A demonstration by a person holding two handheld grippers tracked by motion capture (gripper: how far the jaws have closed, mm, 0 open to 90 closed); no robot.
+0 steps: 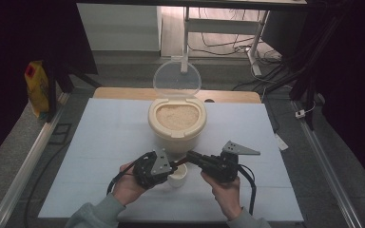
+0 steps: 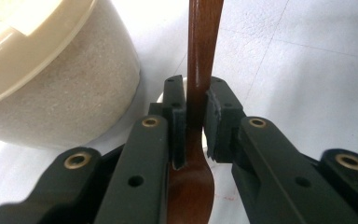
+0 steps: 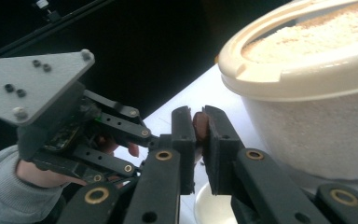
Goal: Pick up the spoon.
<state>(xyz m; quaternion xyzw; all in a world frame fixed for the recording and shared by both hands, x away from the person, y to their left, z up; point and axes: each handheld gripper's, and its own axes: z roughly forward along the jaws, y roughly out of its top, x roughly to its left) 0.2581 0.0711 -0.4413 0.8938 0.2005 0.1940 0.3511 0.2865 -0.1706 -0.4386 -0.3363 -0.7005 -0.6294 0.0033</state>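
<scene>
The dark brown wooden spoon (image 2: 200, 93) lies between the two grippers near the front of the white table (image 1: 100, 142), above a small white cup (image 1: 178, 179). It runs roughly level and across the table, its long axis going left to right; in the left gripper view the wider bowl end lies nearest the camera and the slim handle points away.

On the left, the person's left hand (image 1: 126, 187) comes in from the bottom edge in a grey sleeve, wrapped around the black left gripper (image 2: 193, 116), which points right and slightly away. Its jaws are pressed onto the spoon's neck, just where handle meets bowl.

In the middle, behind the grippers, stands a round cream plastic container of rice (image 1: 177, 118) with its clear lid (image 1: 177, 78) tipped up and open.

On the right, the right hand (image 1: 225, 187) grips the black right gripper (image 3: 199, 128) from below; it points left toward the other gripper. Its jaws are pinching the tip of the spoon's handle, seen end-on in the right gripper view.
</scene>
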